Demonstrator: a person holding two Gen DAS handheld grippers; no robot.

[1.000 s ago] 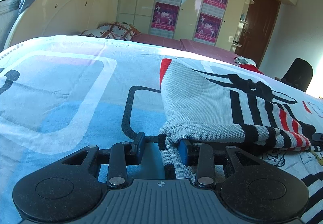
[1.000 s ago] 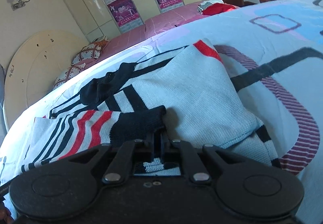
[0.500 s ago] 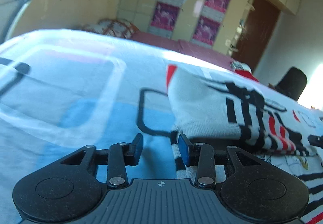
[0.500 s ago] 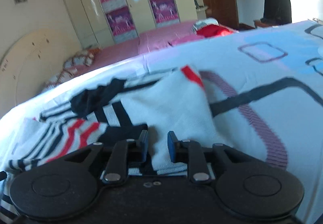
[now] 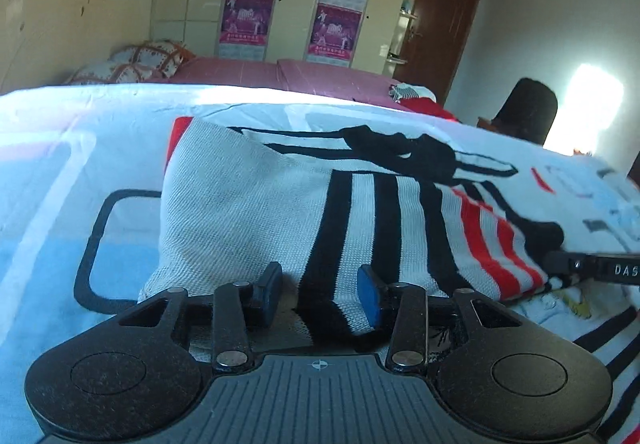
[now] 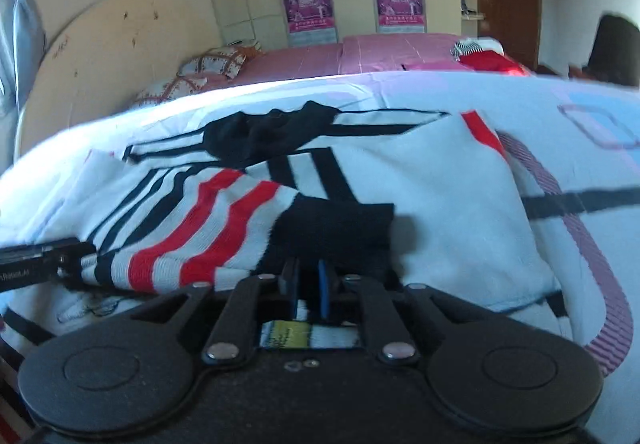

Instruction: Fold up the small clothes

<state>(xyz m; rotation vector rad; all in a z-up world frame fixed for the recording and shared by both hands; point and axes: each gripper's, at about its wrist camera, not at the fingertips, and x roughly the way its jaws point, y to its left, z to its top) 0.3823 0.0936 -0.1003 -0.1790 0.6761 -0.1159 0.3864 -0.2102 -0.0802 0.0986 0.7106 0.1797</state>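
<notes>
1. The left gripper (image 5: 320,294) has its jaws opening, spread apart over the near hem of the sweater (image 5: 256,199); the pads do not press the cloth.
2. The right gripper (image 6: 307,290) is closing, its jaws almost together on the sweater's black cuff (image 6: 336,224).
3. The grey knitted sweater, with black and red stripes, lies partly folded on the bedsheet (image 5: 60,179), near its front edge.

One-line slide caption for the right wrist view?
Right gripper jaws closing on the striped sweater's near edge on the patterned bedspread.
</notes>
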